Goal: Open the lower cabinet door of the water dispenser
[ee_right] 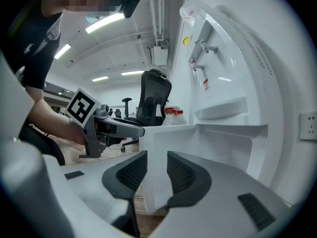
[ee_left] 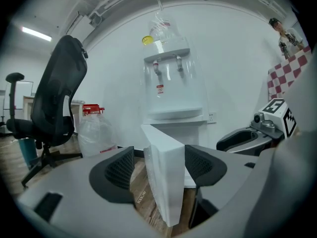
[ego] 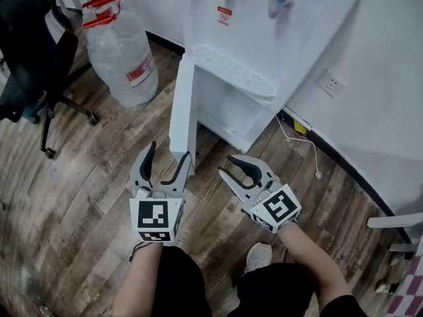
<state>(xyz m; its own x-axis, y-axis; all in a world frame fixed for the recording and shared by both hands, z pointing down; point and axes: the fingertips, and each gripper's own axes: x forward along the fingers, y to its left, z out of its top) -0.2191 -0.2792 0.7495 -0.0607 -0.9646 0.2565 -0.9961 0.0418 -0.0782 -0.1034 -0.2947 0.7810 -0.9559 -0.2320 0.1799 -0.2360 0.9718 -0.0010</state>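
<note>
In the head view, a black office chair [ego: 33, 51] sits at 10 o'clock and a large water jug [ego: 122, 55] at 11, both clear of the door. The water dispenser's [ego: 248, 18] white lower cabinet door [ego: 182, 107] stands swung open at 12. The left gripper [ego: 168, 152] is unclenched, its jaws straddling the door's free edge. The right gripper [ego: 226, 165], at the door's 4 o'clock, is released and empty.

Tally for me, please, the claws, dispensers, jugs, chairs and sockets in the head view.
Claws: 2 (left claw, right claw)
Dispenser: 1
Jug: 1
Chair: 1
Socket: 1
Total: 6
</note>
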